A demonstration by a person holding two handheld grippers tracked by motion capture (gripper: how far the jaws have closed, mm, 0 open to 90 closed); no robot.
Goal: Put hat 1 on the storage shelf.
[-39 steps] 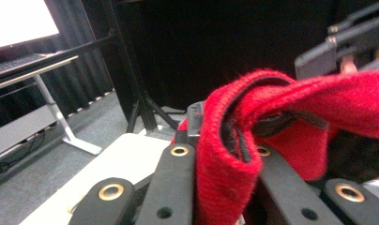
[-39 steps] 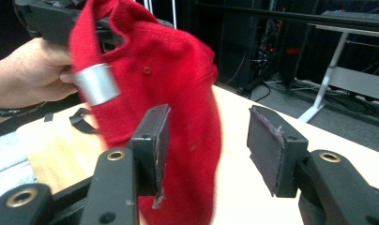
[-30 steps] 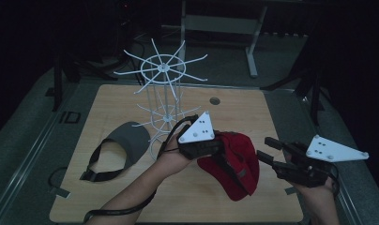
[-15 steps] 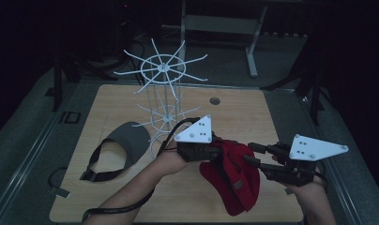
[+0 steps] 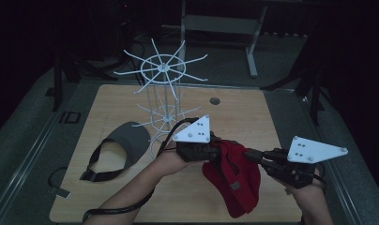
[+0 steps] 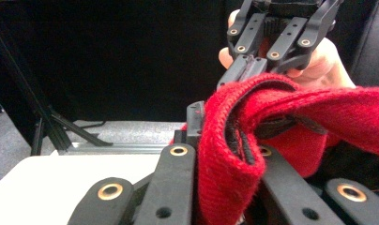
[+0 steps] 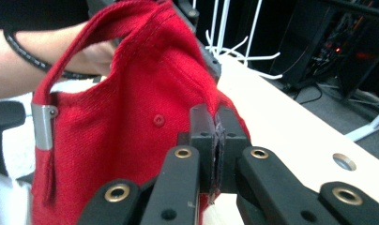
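I have the red cap lifted off the wooden table, hanging between my two tools at the near right part of it, in front of the white wire rack. My left gripper has the cap's rim folded between its jaws, closed down on the knit with the inner band showing in the left gripper view. My right gripper looks pinched nearly flat, jaws together with just a thin edge of cloth trapped between them, so I judge it has the cap by the opposite edge of the crown. The fabric reads as a soft wool-like knit: light, limp, sagging under its own weight, with nothing fragile about it. It drapes instead of holding form, so a pinch on a single layer may slide or stretch. I would rather grip where it is doubled, at the rim seam or near the strap with the metal buckle, which gives the jaws something firmer. The cloth is not slippery, but it could snag on the rack's thin arms. A grey visor lies flat at the left of the table, well apart from my work.
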